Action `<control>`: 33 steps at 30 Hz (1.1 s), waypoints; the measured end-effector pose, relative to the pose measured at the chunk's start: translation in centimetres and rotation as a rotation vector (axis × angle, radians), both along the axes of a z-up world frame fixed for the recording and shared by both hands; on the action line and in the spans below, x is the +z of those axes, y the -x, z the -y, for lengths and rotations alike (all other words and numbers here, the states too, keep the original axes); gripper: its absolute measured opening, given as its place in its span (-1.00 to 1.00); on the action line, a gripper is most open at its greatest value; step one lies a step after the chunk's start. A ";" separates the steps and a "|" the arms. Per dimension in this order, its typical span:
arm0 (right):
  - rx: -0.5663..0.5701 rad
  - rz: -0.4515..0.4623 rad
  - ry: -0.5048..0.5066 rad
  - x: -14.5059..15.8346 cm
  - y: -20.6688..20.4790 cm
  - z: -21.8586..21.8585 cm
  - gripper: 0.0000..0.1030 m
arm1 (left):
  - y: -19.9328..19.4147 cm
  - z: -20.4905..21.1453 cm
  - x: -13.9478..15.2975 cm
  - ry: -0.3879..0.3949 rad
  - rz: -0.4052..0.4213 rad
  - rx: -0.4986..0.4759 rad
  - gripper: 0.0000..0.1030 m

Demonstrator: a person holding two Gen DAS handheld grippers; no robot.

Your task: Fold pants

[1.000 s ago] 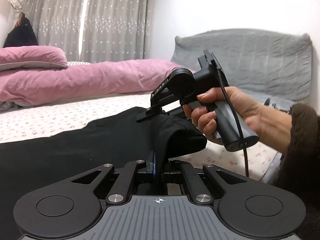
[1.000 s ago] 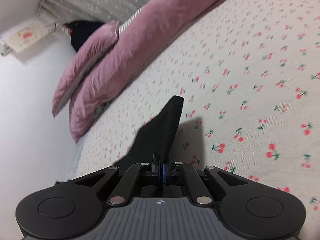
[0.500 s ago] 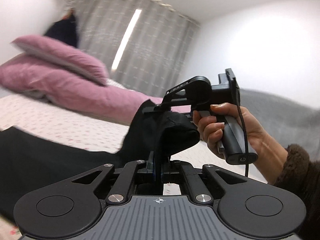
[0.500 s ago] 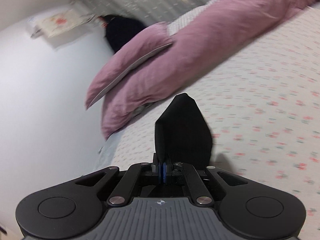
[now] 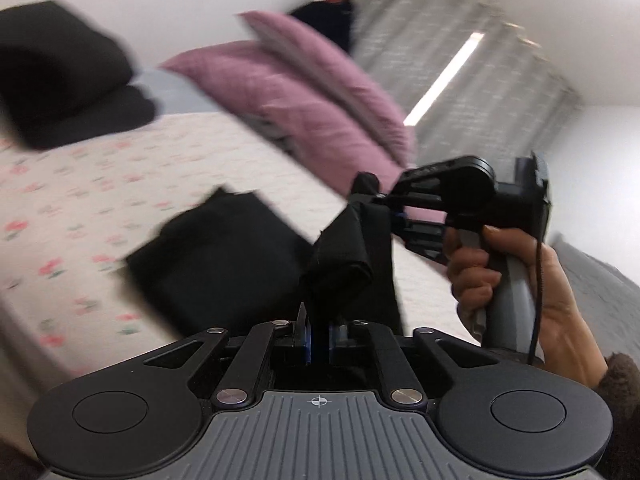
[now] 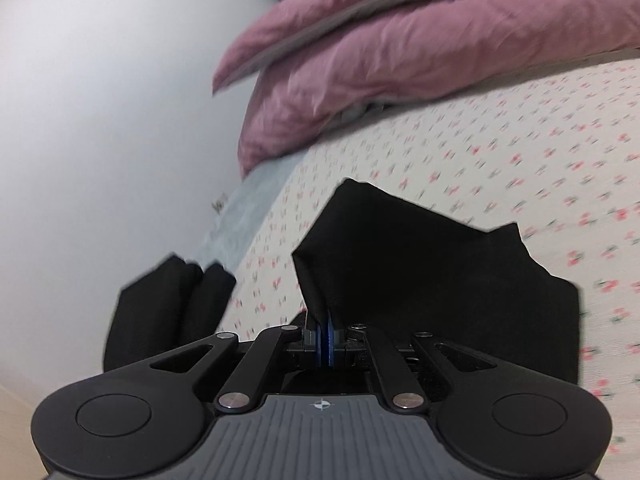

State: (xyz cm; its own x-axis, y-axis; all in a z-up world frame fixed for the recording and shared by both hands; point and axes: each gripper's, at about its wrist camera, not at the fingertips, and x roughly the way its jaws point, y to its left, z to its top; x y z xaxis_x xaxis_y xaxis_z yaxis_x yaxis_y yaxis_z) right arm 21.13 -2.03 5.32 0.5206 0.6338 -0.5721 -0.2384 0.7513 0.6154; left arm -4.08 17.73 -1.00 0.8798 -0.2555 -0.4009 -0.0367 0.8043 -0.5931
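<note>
The black pants (image 5: 224, 256) lie partly on the cherry-print bed sheet (image 5: 60, 208), with one end lifted. My left gripper (image 5: 318, 334) is shut on a bunched fold of the pants (image 5: 340, 264). In the left wrist view my right gripper (image 5: 380, 200), held by a hand, is shut on the same lifted edge just beyond. In the right wrist view my right gripper (image 6: 326, 336) pinches the pants (image 6: 420, 276), which spread over the sheet (image 6: 520, 152) below.
Pink pillows (image 5: 304, 100) and a pink duvet (image 6: 400, 60) lie at the head of the bed. A pile of folded black clothes (image 5: 52, 80) sits at the bed's far corner, also in the right wrist view (image 6: 160, 304). A white wall (image 6: 100, 120) borders the bed.
Both grippers have swung toward the head of the bed, carrying the lifted end of the pants over the rest. The pile of black clothes has come into view.
</note>
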 end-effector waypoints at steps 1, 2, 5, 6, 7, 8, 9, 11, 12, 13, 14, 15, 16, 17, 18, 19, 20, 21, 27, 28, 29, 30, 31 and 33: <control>0.009 -0.010 -0.001 -0.6 -0.3 -0.6 -0.85 | 0.0 -0.5 -0.4 0.013 -0.028 0.017 -0.81; 0.014 -0.022 -0.003 -1.2 -0.6 -1.0 -0.84 | 0.3 -1.4 -0.9 0.030 -0.052 0.032 -0.80; 0.028 -0.045 -0.014 -2.6 -1.3 -2.2 -0.75 | 0.6 -2.7 -1.8 0.054 -0.100 0.074 -0.72; 0.031 -0.050 -0.017 -3.0 -1.6 -2.5 -0.68 | 0.7 -2.9 -1.9 0.054 -0.111 0.092 -0.70; 0.036 -0.057 -0.020 -3.2 -1.6 -2.7 -0.60 | 0.8 -3.2 -2.0 0.052 -0.119 0.106 -0.63; 0.038 -0.063 -0.024 -3.5 -1.8 -2.8 -0.56 | 0.9 -3.4 -2.0 0.042 -0.124 0.124 -0.53; 0.041 -0.070 -0.030 -3.6 -1.9 -2.8 -0.42 | 1.4 -3.7 -2.0 0.028 -0.124 0.134 -0.45; 0.052 -0.071 -0.044 -3.1 -1.8 -2.5 -0.17 | 1.1 -4.1 -1.0 -0.032 -0.113 0.149 0.10; 0.058 -0.060 -0.049 -2.8 -1.6 -2.2 -0.12 | 0.6 -4.3 -0.5 -0.063 -0.099 0.144 0.22; 0.066 -0.049 -0.043 -2.5 -1.5 -1.9 -0.08 | 0.4 -4.2 0.1 -0.102 -0.081 0.127 0.32; 0.071 -0.036 -0.028 -2.2 -1.3 -1.5 -0.06 | 0.0 -4.0 0.7 -0.145 -0.068 0.097 0.32; 0.073 -0.024 -0.010 -2.0 -1.0 -0.9 -0.01 | -0.7 -3.8 1.2 -0.183 -0.062 0.042 0.32; 0.074 -0.014 0.008 -1.9 -0.8 -0.6 0.06 | -1.3 -3.6 1.6 -0.202 -0.065 -0.013 0.32; 0.076 0.000 0.031 -1.7 -0.3 0.0 0.10 | -2.3 -3.7 2.0 -0.201 -0.077 -0.070 0.32; 0.081 0.017 0.055 -1.5 0.3 0.7 0.15 | -3.1 -3.9 2.3 -0.183 -0.091 -0.112 0.32; 0.086 0.034 0.077 -1.5 0.8 1.3 0.22 | -3.8 -4.2 2.5 -0.157 -0.101 -0.140 0.32; 0.090 0.055 0.102 -1.4 1.5 2.0 0.25 | -4.6 -4.2 2.8 -0.150 -0.108 -0.165 0.32; 0.092 0.077 0.125 -1.3 2.3 2.8 0.29 | -5.3 -4.3 3.2 -0.160 -0.108 -0.174 0.32; 0.105 0.150 0.223 -1.3 6.2 6.9 0.49 | -9.5 -3.2 4.9 -0.290 -0.113 -0.276 0.32; 0.108 0.156 0.233 -1.4 6.8 7.5 0.52 | -10.2 -3.0 5.0 -0.292 -0.112 -0.286 0.32; 0.111 0.160 0.239 -1.4 7.2 7.9 0.53 | -11.0 -2.8 5.0 -0.296 -0.111 -0.297 0.32; 0.113 0.164 0.241 -1.5 7.4 8.2 0.55 | -11.8 -2.5 4.9 -0.307 -0.124 -0.302 0.32; 0.116 0.166 0.239 -1.6 7.8 8.4 0.59 | -12.3 -2.3 4.6 -0.313 -0.141 -0.299 0.31; 0.124 0.170 0.224 -1.9 8.4 8.7 0.63 | -13.5 -1.9 4.0 -0.311 -0.170 -0.305 0.26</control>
